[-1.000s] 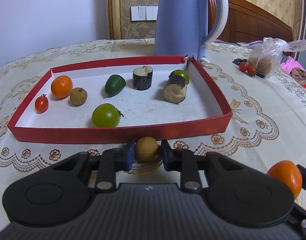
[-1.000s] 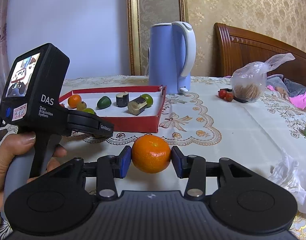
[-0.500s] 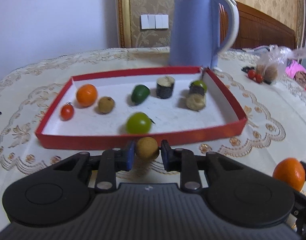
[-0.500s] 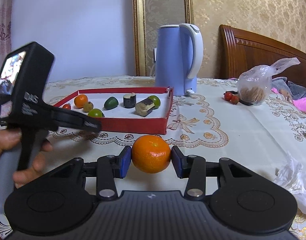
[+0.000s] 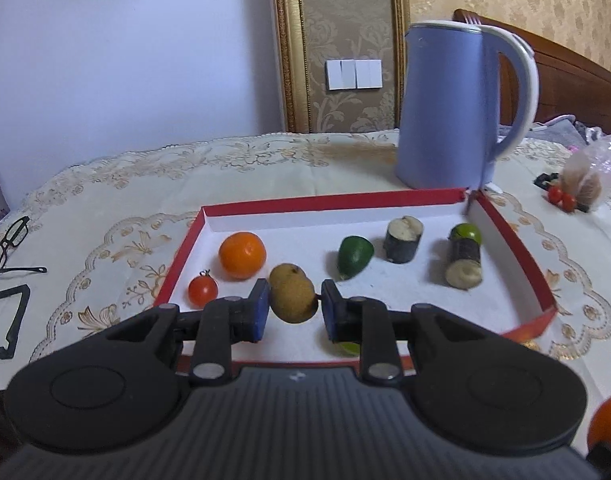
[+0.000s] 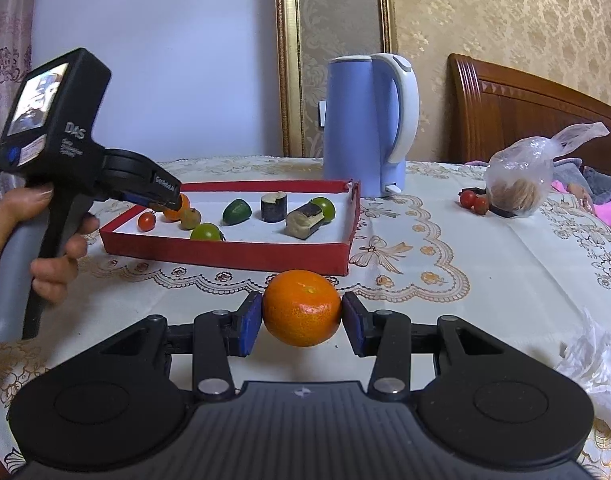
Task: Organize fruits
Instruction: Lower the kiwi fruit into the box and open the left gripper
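Observation:
My left gripper [image 5: 292, 306] is shut on a small brown round fruit [image 5: 292, 298] and holds it over the left part of the red tray [image 5: 333, 201]. In the tray lie an orange [image 5: 242, 255], a cherry tomato [image 5: 202, 291], a green fruit [image 5: 355, 255], two dark cut vegetable pieces [image 5: 402, 239] and a lime [image 5: 465, 233]. My right gripper [image 6: 301, 318] is shut on an orange [image 6: 302, 307], in front of the tray's [image 6: 225, 255] near wall. The left gripper [image 6: 161, 196] shows over the tray's left end.
A blue kettle [image 5: 457, 104] stands behind the tray. A plastic bag [image 6: 521, 178] and red tomatoes [image 6: 473, 201] lie at the right. Glasses [image 5: 9, 250] lie at the left. White plastic [image 6: 593, 364] lies at the near right.
My left gripper has lifted and moved forward with the brown fruit, from in front of the tray to over it. The right gripper has kept the orange and moved a little closer.

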`<state>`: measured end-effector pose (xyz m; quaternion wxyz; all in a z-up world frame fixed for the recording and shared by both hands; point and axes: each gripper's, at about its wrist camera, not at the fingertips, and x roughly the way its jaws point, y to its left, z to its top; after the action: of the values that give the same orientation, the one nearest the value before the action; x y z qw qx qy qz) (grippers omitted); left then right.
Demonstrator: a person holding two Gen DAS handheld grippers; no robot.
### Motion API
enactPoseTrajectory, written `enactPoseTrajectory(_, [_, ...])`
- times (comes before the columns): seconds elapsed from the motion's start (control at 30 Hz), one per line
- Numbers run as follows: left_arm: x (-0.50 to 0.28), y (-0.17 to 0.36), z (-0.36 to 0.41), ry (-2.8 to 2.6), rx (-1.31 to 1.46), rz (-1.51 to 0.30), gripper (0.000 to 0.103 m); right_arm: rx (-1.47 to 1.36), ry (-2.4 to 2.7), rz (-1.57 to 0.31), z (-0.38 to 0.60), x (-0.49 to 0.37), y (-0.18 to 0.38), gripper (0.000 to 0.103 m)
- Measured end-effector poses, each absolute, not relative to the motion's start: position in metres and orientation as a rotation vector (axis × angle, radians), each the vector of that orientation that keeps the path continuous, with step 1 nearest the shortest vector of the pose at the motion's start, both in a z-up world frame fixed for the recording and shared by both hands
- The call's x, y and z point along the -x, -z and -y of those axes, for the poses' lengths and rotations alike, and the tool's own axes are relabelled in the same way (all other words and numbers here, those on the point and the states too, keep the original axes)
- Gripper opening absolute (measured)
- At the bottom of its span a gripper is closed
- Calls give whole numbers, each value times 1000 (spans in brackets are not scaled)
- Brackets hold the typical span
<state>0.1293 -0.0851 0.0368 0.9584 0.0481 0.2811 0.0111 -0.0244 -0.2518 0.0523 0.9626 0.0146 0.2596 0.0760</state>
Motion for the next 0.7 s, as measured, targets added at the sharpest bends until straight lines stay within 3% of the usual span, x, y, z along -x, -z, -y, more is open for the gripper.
enactPoseTrajectory(0.7, [-187,-30,104,-57,-192,-543,25,-21,-160,-508,253,27,-60,43])
